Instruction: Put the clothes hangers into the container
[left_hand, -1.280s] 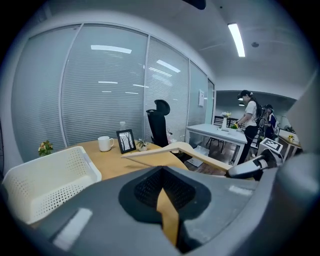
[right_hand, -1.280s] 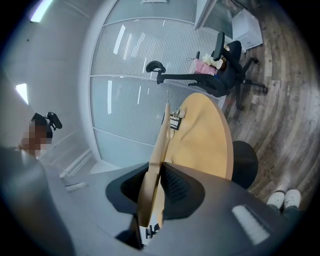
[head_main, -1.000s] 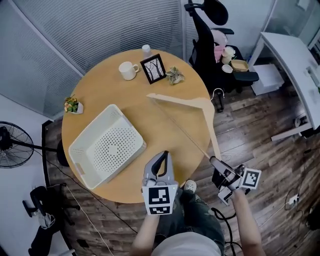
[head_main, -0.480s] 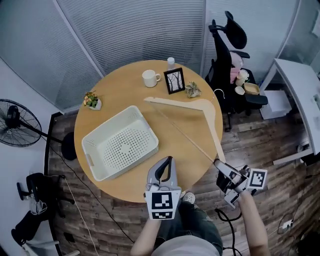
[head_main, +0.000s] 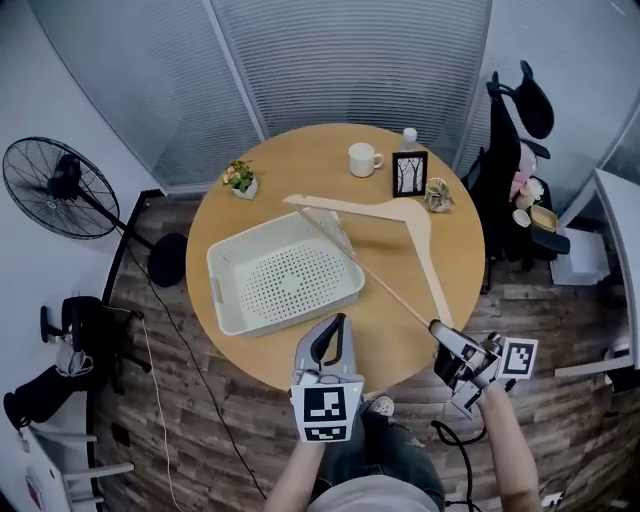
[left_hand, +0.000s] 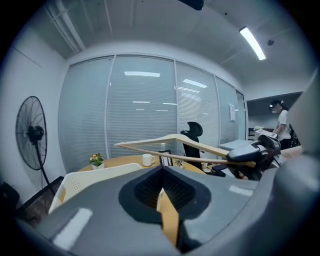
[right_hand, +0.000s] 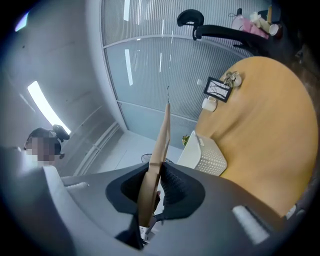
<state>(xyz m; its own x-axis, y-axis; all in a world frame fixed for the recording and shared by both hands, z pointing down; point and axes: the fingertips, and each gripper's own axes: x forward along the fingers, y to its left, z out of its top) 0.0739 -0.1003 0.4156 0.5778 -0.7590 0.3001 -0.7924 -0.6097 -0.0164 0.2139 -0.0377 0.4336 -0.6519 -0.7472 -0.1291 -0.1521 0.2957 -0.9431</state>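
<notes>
A wooden clothes hanger (head_main: 400, 207) hangs in the air above the round table (head_main: 455, 250). My right gripper (head_main: 440, 330) is shut on the end of one arm, just off the table's near right edge. The hanger's far tip reaches over the back right corner of the white perforated container (head_main: 232, 262). In the right gripper view the hanger (right_hand: 160, 135) runs up from between the jaws, with the container (right_hand: 207, 157) beyond. My left gripper (head_main: 335, 322) is shut and holds nothing, near the table's front edge beside the container. From the left gripper view the hanger (left_hand: 170, 140) crosses above the container (left_hand: 87, 177).
At the table's far side stand a white mug (head_main: 362, 158), a picture frame (head_main: 409, 172), a small bottle (head_main: 407, 135), a potted plant (head_main: 239, 177) and a small ornament (head_main: 437, 195). An office chair (head_main: 520, 130) stands at the right, a floor fan (head_main: 60, 185) at the left. A person (left_hand: 281, 117) stands far off.
Both grippers have risen. The hanger has come up with the right gripper, and its far tip now lies over the container's corner. The head view has shifted.
</notes>
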